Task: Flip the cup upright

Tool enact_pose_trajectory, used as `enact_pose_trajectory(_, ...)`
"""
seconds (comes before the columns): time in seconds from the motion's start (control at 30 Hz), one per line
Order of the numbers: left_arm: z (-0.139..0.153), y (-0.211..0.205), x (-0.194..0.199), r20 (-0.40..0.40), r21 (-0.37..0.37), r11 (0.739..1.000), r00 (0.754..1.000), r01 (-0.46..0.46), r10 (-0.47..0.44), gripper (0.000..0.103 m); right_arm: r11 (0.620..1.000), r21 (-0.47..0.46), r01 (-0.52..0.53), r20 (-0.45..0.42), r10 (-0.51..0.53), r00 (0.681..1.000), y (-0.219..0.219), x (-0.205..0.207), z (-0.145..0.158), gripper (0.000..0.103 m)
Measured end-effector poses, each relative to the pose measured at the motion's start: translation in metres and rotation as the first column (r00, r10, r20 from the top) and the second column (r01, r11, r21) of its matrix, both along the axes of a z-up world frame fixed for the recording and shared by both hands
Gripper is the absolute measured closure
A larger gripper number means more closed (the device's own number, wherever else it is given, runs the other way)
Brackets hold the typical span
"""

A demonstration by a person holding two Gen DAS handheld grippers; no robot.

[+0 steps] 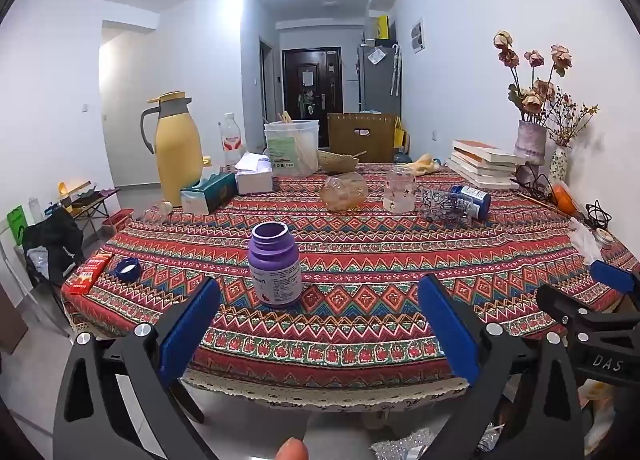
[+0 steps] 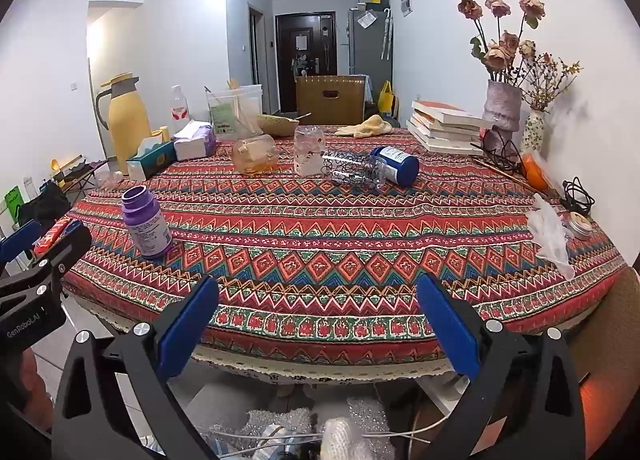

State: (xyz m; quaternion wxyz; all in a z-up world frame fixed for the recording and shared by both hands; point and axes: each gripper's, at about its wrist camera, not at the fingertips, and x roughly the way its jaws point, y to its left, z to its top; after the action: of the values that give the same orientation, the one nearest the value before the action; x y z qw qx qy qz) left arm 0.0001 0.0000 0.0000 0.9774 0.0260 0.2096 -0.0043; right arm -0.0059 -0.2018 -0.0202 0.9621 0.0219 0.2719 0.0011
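Going left to right on the patterned red tabletop (image 2: pixel 320 227): one yellow thermos jug (image 2: pixel 127 115), one open purple plastic pill bottle (image 2: pixel 146 221) standing upright, then three clear glass cups in the far middle. The amber-tinted cup (image 2: pixel 256 155) lies on its side, the flower-printed cup (image 2: pixel 309 151) stands mouth down, and the black-scribble cup (image 2: pixel 354 172) lies on its side, touching one toppled blue bottle (image 2: pixel 396 164).

Only the left wrist view shows the blue cap (image 1: pixel 129 268) and red packet (image 1: pixel 89 272); only the right shows "GenRobot.AI". Left tongs (image 1: pixel 318 320) and right tongs (image 2: pixel 318 320) both gape apart, empty.
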Motion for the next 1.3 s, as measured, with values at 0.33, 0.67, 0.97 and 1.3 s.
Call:
enact_pose_trajectory(0.33, -0.0008, 0.0003, 0.0018, -0.01, -0.007, 1.0, 1.0, -0.001, 0.001, 0.007, 1.0, 0.004, -0.003, 0.004, 0.003, 1.0, 0.0007, 0.0002, 0.0014, 0.007)
enact_pose_trajectory(0.67, -0.0007, 0.0045, 0.0042, -0.018, -0.022, 1.0, 1.0, 0.014, -0.015, 0.007, 1.0, 0.002, -0.002, 0.003, 0.002, 1.0, 0.0008, -0.0001, 0.0016, 0.007)
enact_pose_trajectory(0.97, -0.0004, 0.0069, 0.0043, -0.021, -0.04, 0.999, 1.0, 0.013, -0.014, 0.007, 1.0, 0.004, -0.006, -0.001, 0.006, 1.0, 0.0015, 0.0013, 0.001, 0.007)
enact_pose_trajectory(1.3, 0.001, 0.0061, 0.0031, -0.013, -0.038, 0.999, 1.0, 0.018, -0.018, 0.007, 1.0, 0.002, -0.005, 0.0, 0.005, 1.0, 0.0009, 0.0006, 0.0003, 0.008)
